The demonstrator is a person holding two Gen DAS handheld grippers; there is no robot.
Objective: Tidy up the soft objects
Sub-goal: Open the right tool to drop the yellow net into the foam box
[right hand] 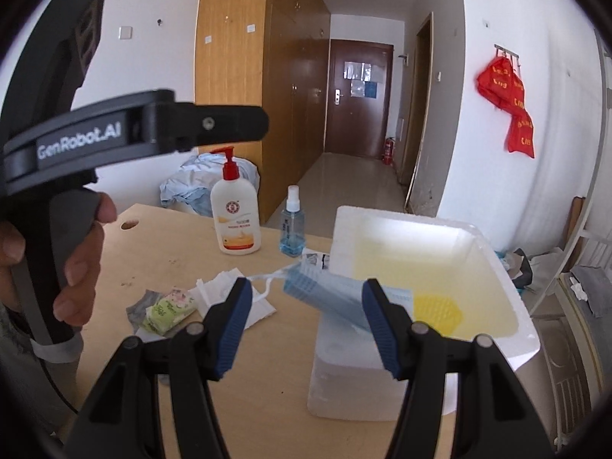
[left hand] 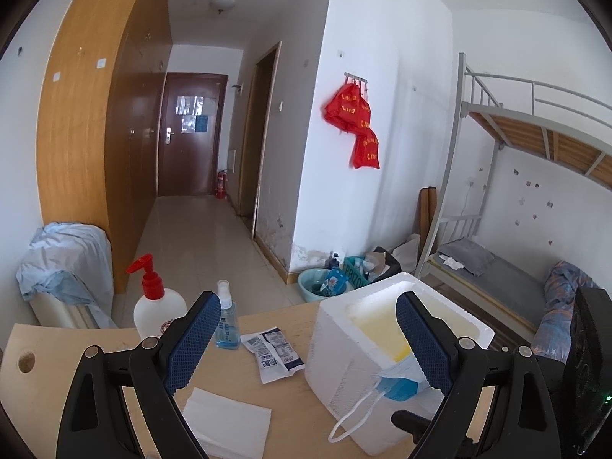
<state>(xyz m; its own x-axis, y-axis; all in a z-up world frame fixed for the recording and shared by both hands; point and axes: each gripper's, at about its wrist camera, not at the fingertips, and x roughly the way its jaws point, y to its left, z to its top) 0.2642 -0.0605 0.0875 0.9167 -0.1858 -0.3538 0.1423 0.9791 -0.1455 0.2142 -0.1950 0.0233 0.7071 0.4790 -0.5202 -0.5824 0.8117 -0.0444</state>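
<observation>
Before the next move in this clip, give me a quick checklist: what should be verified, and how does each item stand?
1. Mask fully inside box: not ok, it lies over the rim with its loops outside.
2. Right gripper free: ok, open, fingers apart.
3. Left gripper free: ok, open, nothing between its fingers.
4. Box has room: ok, only a yellow piece inside.
5. Soft items left on table: not ok, tissue pack and napkin remain.
</observation>
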